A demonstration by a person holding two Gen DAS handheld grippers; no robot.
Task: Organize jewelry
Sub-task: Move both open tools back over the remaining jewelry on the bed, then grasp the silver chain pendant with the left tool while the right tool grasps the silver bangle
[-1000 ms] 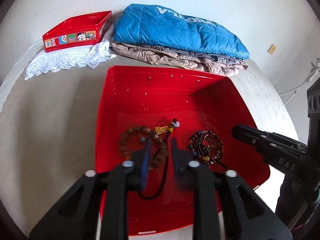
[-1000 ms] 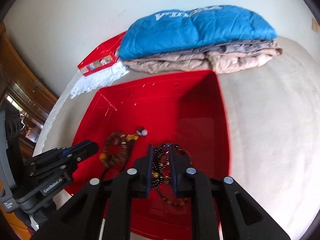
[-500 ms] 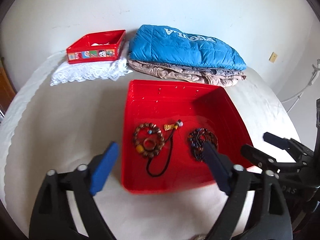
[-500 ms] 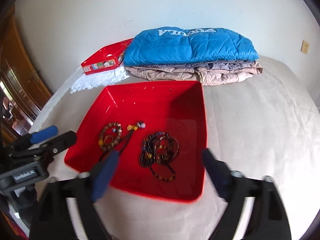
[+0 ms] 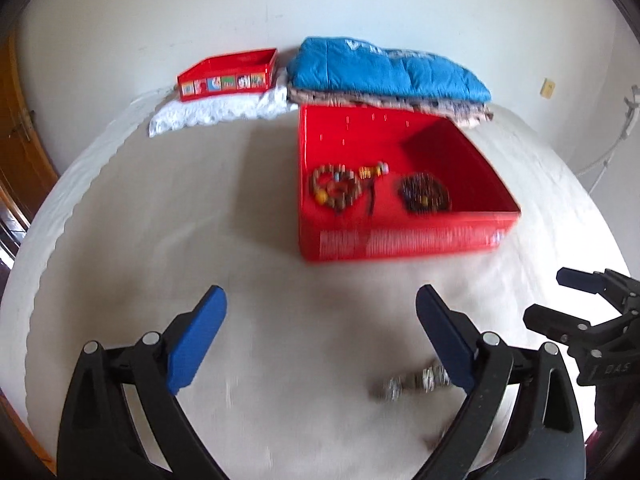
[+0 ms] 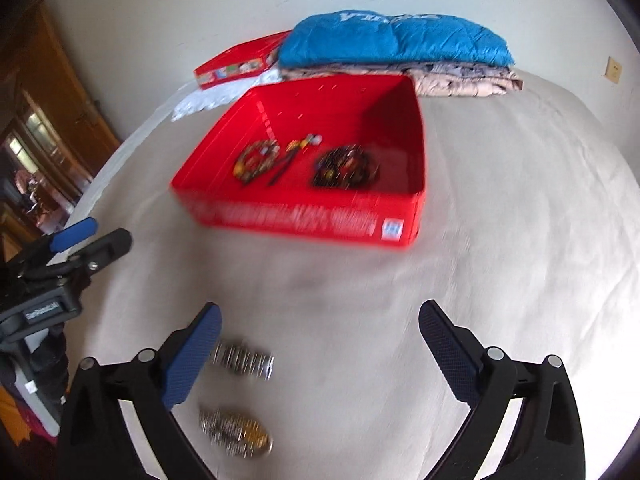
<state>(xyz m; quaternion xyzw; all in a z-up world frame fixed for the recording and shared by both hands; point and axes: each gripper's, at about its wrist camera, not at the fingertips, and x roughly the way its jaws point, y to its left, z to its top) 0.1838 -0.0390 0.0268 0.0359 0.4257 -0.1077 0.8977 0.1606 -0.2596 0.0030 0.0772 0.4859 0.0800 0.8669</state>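
A red tray [image 5: 400, 240] [image 6: 304, 216] sits on the bed with a brown bead bracelet [image 5: 336, 188] [image 6: 256, 160] and a dark bead bracelet [image 5: 424, 196] [image 6: 346, 168] lying inside. My left gripper [image 5: 320, 296] hangs over bare sheet in front of the tray, its jaws opening, nothing between them. My right gripper [image 6: 320, 308] is likewise back from the tray, jaws opening and empty. A silvery chain piece [image 5: 416, 382] [image 6: 242, 360] lies on the sheet near the fingers. A second silver and gold piece [image 6: 236, 432] lies closer still. Both views are blurred.
A smaller red box [image 5: 228, 76] rests on white lace [image 5: 216, 112] at the back left. A folded blue jacket [image 5: 384, 72] lies on beige clothes behind the tray. A wooden door [image 6: 60, 92] stands to the left. The bed sheet [image 6: 520, 220] stretches to the right.
Both grippers went from nearly shut over the bracelets in the tray to wide open, leaving the bracelets inside. Both then pulled back off the tray toward the near part of the bed.
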